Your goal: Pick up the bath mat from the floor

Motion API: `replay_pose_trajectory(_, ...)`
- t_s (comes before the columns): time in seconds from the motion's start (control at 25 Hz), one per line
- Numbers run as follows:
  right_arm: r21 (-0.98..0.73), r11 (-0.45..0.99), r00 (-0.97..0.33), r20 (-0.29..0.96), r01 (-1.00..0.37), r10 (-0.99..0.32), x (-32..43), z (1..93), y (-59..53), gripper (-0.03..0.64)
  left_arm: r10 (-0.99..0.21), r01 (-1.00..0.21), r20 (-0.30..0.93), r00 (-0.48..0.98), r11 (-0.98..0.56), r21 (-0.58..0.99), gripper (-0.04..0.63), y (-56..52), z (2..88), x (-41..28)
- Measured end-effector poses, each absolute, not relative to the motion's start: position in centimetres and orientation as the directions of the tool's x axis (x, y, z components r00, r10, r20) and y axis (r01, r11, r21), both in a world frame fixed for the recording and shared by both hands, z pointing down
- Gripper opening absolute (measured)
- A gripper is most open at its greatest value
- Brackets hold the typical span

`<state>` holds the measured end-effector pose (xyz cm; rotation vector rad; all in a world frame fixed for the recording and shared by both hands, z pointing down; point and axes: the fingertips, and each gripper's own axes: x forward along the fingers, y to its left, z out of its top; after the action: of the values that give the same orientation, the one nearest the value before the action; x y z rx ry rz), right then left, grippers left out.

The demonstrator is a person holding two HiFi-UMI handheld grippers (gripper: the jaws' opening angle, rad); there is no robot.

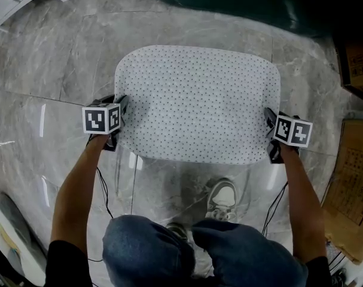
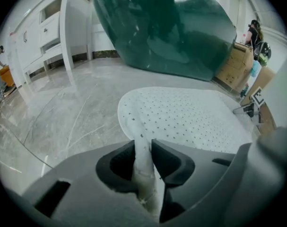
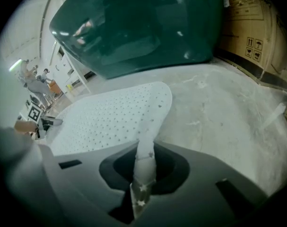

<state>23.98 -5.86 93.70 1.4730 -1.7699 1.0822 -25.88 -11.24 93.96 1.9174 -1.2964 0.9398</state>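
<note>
Left claw (image 2: pixel 144 150) is clamped on one short side of the bath mat (image 1: pixel 199 100), its dark, smooth, rounded pads squeezing the edge into a thin upright fold; the right claw (image 3: pixel 144 160) pinches the opposite side the same way, pads pressed tight on a narrow strip of the material. The mat is white, a rectangle with well-rounded corners, soft and pliable, and dotted all over with a regular pattern of tiny dark specks. Most of it lies spread on the floor (image 1: pixel 61 58), with only the two gripped sides curling up into the claws. That floor is polished grey stone-look tile with pale veining, glossy enough to throw reflections. Just beyond the mat's far edge rises a large dark green body (image 2: pixel 171 27), smooth, shiny and curved. Flat brown cardboard (image 1: pixel 348 184) lies on the floor near the right claw, and a white cabinet (image 2: pixel 48 37) with open shelves stands well off to the left. Near the mat's closest edge are the person's pale shoe (image 1: pixel 223 196) and blue denim knees (image 1: pixel 151 250), and thin black cables (image 1: pixel 103 190) hang from both claws.
</note>
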Motion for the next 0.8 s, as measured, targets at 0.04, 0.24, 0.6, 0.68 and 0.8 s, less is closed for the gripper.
replay_pose_trajectory(0.04,-0.214,0.062,-0.217,0.844,-0.975,-0.491,24.0,93.7,-5.9,0.031,-0.487,-0.940,0.834,0.260,-0.325,0.103,0.084,-11.2,94.0,-25.5)
replay_pose_trajectory(0.24,-0.209,0.074,-0.218,0.843,-0.975,-0.491,24.0,93.5,-6.0,0.029,-0.507,-0.947,0.827,0.242,-0.310,0.087,0.034,-11.2,93.6,-24.9)
replay_pose_trajectory(0.6,-0.230,0.123,-0.261,0.824,-0.965,-0.503,23.1,89.4,-6.0,0.028,-0.523,-0.949,0.805,0.280,-0.278,0.150,0.028,-10.8,88.7,-23.7)
replay_pose_trajectory(0.68,-0.246,0.122,-0.274,0.815,-0.961,-0.511,22.7,87.7,-5.8,0.028,-0.525,-0.947,0.800,0.291,-0.279,0.161,0.028,-10.4,86.8,-23.1)
replay_pose_trajectory(0.8,-0.265,0.124,-0.290,0.807,-0.956,-0.514,22.1,85.0,-5.8,0.028,-0.527,-0.938,0.787,0.319,-0.297,0.181,0.028,-10.4,83.4,-21.7)
